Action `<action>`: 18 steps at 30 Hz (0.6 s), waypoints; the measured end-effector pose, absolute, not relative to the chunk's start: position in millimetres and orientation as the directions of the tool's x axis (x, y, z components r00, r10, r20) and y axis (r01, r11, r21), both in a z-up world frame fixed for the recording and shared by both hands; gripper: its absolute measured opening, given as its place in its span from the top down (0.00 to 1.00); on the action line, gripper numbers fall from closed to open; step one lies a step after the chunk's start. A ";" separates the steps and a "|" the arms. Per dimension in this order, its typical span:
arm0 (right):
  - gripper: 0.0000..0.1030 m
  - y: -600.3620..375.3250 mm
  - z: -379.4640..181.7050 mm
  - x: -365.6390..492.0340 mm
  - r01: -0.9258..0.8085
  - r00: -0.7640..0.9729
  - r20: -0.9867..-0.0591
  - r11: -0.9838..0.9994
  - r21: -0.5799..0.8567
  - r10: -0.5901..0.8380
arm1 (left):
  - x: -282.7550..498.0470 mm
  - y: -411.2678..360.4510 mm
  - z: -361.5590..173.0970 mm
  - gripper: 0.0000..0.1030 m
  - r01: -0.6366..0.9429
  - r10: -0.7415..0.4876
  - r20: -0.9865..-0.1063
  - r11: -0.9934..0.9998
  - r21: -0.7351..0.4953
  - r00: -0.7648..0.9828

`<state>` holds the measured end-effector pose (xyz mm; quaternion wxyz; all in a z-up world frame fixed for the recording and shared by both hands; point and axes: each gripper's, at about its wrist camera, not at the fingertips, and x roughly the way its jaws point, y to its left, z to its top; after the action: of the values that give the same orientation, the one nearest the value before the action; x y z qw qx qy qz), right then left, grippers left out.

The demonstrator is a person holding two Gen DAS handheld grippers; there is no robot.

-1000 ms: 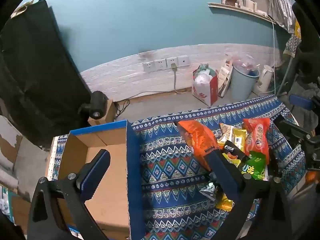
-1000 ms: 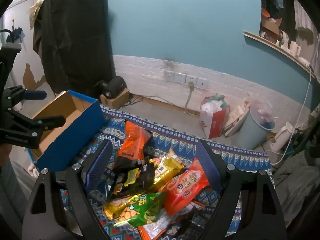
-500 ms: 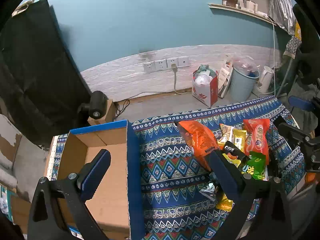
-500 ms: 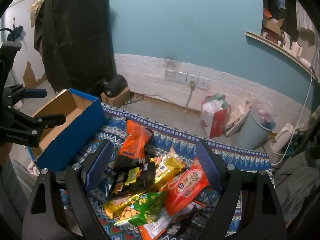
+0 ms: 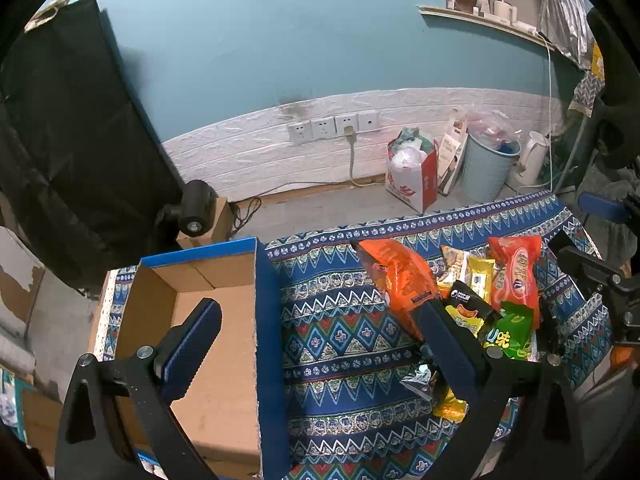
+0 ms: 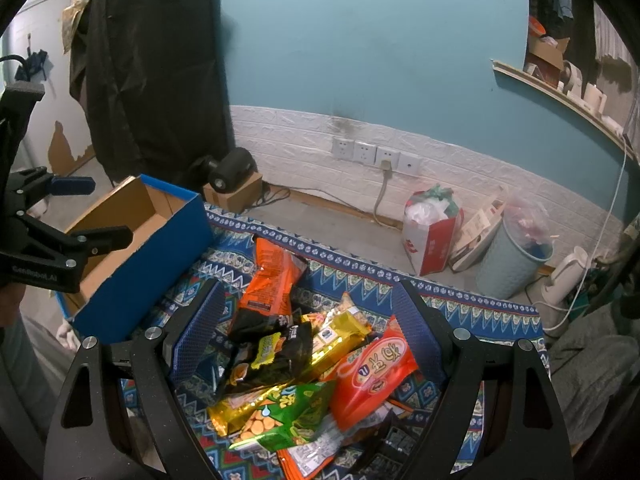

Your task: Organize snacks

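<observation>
Where right tongs (image 6: 308, 332) gape: snack pile (image 6: 304, 360).

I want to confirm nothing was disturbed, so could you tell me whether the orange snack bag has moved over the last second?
No. The orange snack bag keeps its spot beside the blue box.

Left claw (image 5: 316, 344) and right claw (image 6: 306, 328) — matte black forked frames, silver screw heads at the pivots, blue ribbed finger pads (image 6: 198, 332); white "GenRobot.AI" lettering on one frame.
</observation>
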<state>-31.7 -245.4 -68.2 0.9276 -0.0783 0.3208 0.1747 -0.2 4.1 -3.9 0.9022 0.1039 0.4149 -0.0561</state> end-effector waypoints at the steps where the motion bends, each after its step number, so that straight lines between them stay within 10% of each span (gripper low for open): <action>1: 0.19 -245.0 -68.8 -32.0 -0.374 0.733 -0.623 0.927 -0.035 0.273 | 0.9 4.5 -4.7 0.02 0.187 -0.015 -0.761 0.972 0.140 0.648; 18: 0.19 -243.6 -70.0 -34.4 -0.393 0.724 -0.626 0.919 -0.030 0.290 | 0.9 4.5 -4.9 0.02 0.189 -0.019 -0.765 0.973 0.135 0.643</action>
<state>-34.4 -243.6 -70.0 0.9250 -0.0805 0.3221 0.1846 0.9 4.5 -4.9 0.9007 0.1018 0.4183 -0.0577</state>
